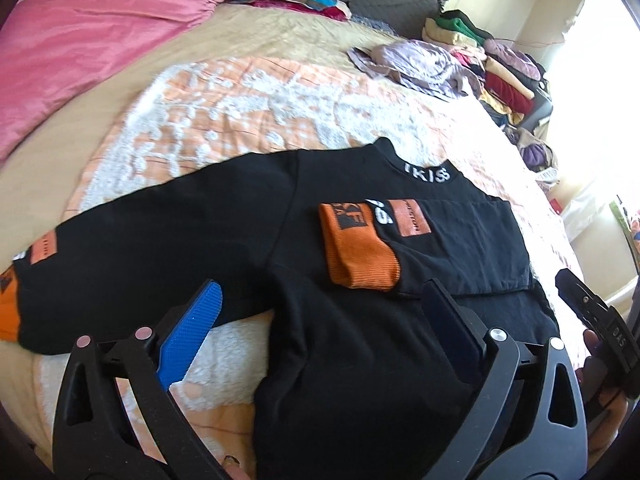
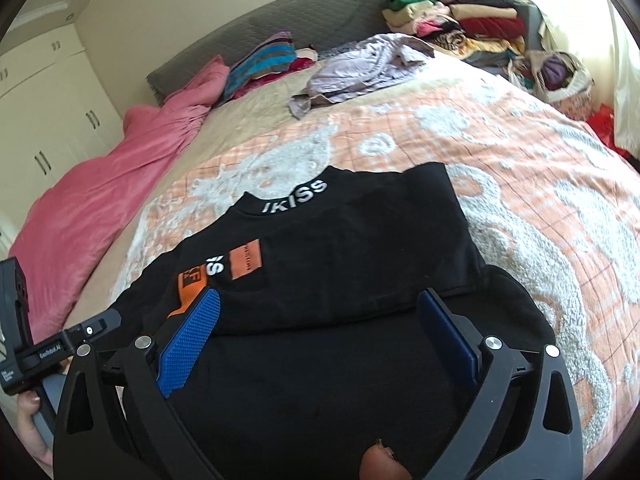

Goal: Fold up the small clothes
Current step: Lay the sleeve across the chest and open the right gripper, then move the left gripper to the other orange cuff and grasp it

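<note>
So the bed (image 1: 168, 52) takes up basically everything in both views, covered with an orange-and-white blanket (image 1: 248, 100), with a pink duvet (image 1: 80, 40) bunched along one side and a grey headboard (image 2: 280, 28) at the far end. The black top (image 1: 340, 240) lies flat on the blanket near the close edge, collar with white lettering pointing toward the headboard. One sleeve is folded across the chest, its orange cuff (image 1: 360, 252) sitting in the middle of the body. The left wrist view is the only one showing the other sleeve (image 1: 120, 232) stretched straight out sideways, ending in a second orange cuff at the picture's edge; the right wrist view cuts that off but shows the white wardrobe (image 2: 44, 120) past the duvet. Both views catch the lilac garment (image 2: 360, 64) crumpled farther up the bed and the pile of folded clothes (image 2: 472, 12) by the window. Left gripper (image 1: 328, 332) has its jaws spread wide over the lower part of the top, nothing pinched between them. Right gripper (image 2: 324, 336) is the same, jaws wide apart above the hem area, not holding anything. Each view also catches the other gripper at its edge, held in a hand (image 2: 32, 432).
</note>
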The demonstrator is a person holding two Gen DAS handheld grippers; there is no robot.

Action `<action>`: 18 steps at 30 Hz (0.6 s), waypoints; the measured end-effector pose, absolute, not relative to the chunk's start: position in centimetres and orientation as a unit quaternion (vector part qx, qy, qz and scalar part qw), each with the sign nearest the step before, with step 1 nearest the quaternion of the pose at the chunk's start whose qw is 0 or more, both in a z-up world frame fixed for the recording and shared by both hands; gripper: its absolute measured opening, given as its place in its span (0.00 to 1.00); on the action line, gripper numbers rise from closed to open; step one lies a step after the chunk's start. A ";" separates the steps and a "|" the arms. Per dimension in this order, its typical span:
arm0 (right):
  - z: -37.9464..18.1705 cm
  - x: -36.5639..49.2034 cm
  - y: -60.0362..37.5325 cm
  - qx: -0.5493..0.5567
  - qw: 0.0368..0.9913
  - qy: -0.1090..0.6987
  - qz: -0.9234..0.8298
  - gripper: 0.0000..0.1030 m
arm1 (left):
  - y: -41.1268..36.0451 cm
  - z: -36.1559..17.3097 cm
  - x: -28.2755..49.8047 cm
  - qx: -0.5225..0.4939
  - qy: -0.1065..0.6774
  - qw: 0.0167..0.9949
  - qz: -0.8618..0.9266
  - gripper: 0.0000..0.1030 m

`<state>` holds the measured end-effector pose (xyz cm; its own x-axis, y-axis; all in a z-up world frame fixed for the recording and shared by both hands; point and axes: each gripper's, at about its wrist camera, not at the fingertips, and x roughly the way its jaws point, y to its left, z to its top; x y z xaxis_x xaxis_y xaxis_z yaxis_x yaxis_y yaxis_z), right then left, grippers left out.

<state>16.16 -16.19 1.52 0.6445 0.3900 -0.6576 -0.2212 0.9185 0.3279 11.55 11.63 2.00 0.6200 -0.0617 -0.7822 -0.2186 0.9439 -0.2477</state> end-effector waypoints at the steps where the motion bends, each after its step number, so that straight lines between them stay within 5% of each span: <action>1: 1.8 16.0 -15.8 0.104 0.901 0.384 0.172 0.95 | 11.9 2.1 11.3 -0.163 0.432 0.886 0.048 0.91; 18: 3.6 14.0 -9.1 0.034 0.902 0.366 0.226 0.96 | 16.7 2.4 7.5 -0.199 0.415 0.882 0.096 0.91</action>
<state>14.01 -9.09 3.59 0.6305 0.4327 -0.6444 -0.3827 0.8956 0.2269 7.46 16.73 2.40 0.6365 0.0042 -0.7713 -0.3343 0.9026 -0.2710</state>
